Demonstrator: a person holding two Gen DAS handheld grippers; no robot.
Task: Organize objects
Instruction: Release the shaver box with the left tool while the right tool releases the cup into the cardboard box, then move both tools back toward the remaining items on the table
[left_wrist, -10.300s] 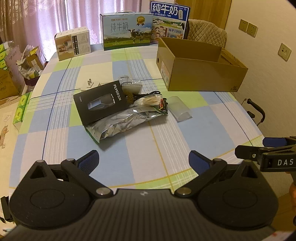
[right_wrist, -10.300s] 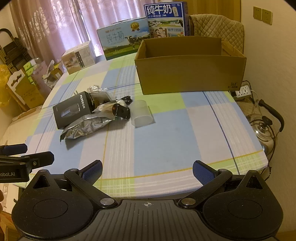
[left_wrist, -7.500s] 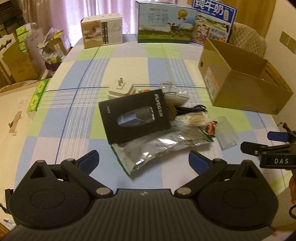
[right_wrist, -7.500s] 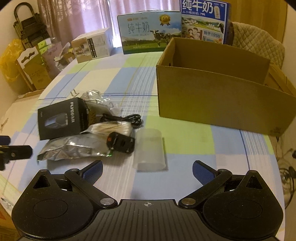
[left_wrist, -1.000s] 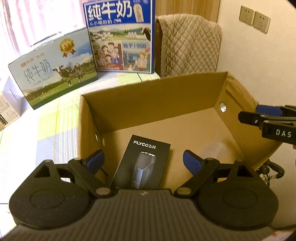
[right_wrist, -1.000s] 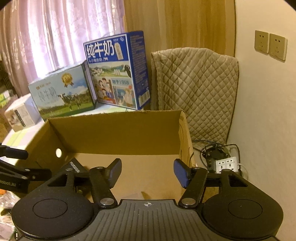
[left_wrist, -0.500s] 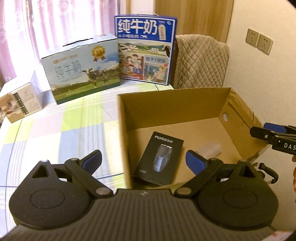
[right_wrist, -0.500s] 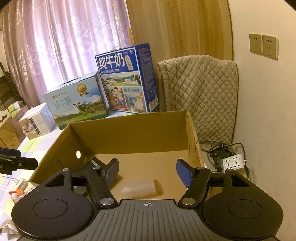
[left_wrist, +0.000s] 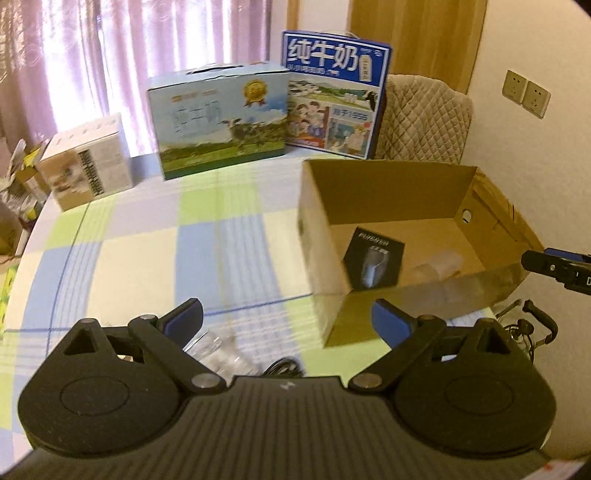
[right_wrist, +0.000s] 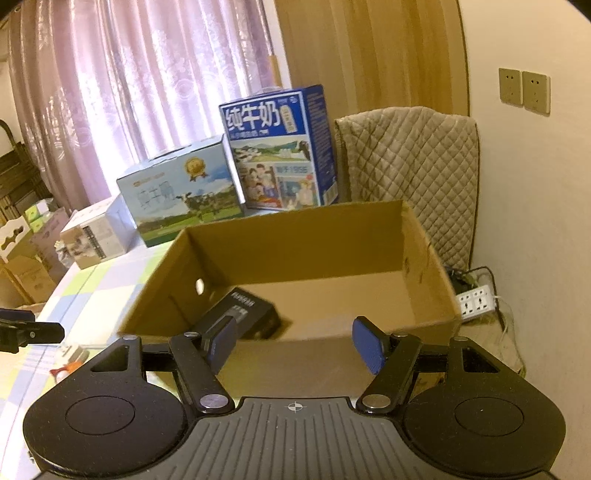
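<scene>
Both grippers, left (left_wrist: 287, 318) and right (right_wrist: 294, 340), have jaws wide open, holding nothing. Black box (left_wrist: 373, 261) and clear cup (left_wrist: 439, 266) lie inside the carton (left_wrist: 384, 192), right of frame, on the counter (left_wrist: 155, 258).

clear cup (left_wrist: 439, 266) blurred, black cable (left_wrist: 282, 367) mostly hidden

Brown cardboard box (left_wrist: 388, 192), checked tablecloth (left_wrist: 147, 258)

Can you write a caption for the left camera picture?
Open left tool faces a cardboard box holding a black shaver box.
</scene>
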